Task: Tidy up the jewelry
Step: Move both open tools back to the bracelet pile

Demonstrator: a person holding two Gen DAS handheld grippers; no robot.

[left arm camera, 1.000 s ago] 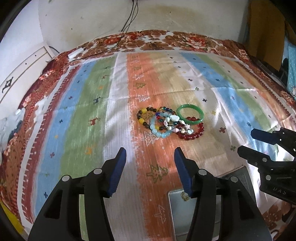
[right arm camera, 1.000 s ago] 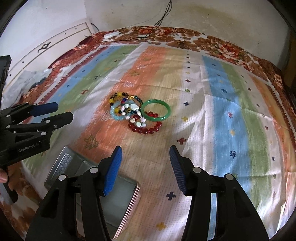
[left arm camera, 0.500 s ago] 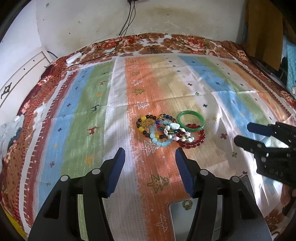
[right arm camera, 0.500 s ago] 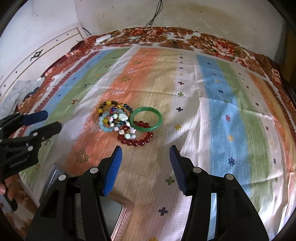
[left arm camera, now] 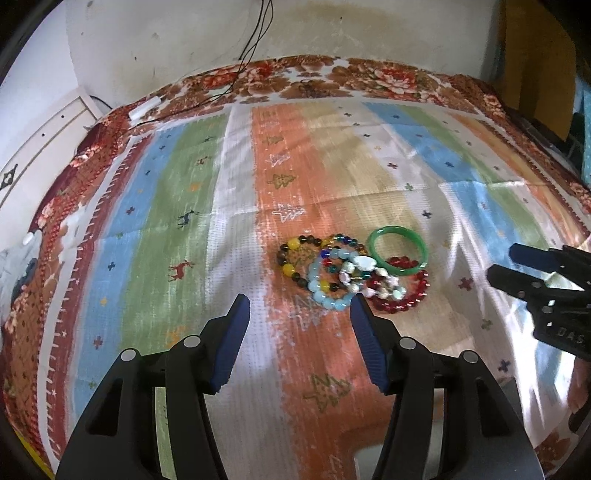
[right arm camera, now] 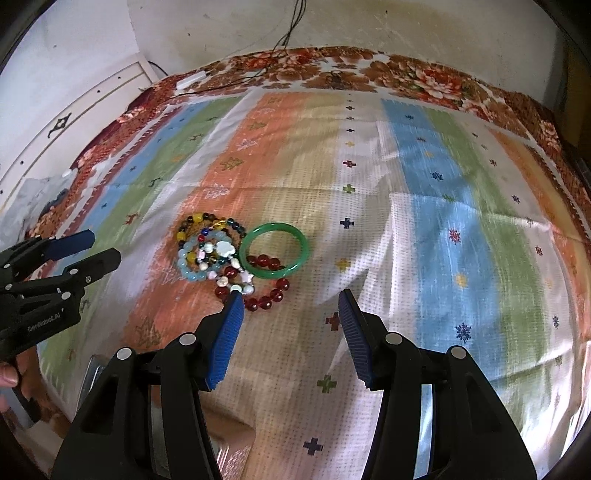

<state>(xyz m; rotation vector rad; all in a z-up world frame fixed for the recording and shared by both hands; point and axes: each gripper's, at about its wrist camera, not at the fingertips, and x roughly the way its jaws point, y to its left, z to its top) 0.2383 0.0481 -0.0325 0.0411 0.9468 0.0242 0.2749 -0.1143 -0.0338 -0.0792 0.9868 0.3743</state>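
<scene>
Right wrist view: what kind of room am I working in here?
Probably a bedroom at home: the jewelry lies on a wide striped woven cloth spread over a floral-bordered bedcover, against a stained plaster wall, with a white panelled board, perhaps a headboard, alongside.

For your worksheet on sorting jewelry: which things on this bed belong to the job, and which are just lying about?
Job:
green bangle
red beads
pale blue beads
dark mixed beads
left gripper
right gripper

Lying about:
black cables
white block
striped sheet
</scene>
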